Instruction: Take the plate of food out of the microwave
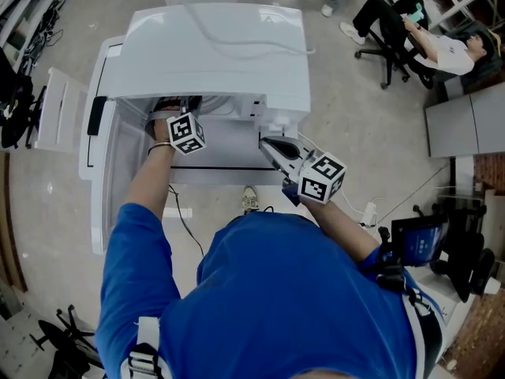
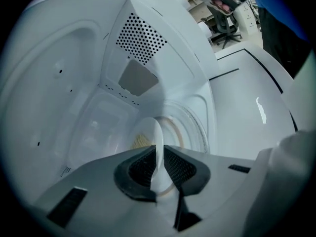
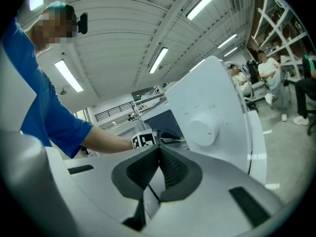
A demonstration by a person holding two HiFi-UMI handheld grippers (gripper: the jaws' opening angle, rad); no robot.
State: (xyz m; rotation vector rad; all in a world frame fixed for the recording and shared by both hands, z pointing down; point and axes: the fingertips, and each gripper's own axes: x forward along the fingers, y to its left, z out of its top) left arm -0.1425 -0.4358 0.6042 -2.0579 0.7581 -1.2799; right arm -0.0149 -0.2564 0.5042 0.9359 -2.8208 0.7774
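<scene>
Our left tool (image 2: 159, 151) is clenched on the rim of the round white plate (image 2: 157, 132), which is inside the cavity of the open white microwave (image 2: 74, 83) with yellowish food (image 2: 140, 141) on it. Our right tool (image 3: 159, 149) hangs outside near the round white control knob (image 3: 202, 127), its jaws pressed together on nothing.

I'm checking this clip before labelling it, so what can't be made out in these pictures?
- The food, left gripper view: the plate rim and the left gripper hide all but a yellowish sliver, so its kind is unclear.
- The plate and the left gripper's jaws, head view: the microwave top covers them.
- Markings round the dial, right gripper view: too small to read.
</scene>
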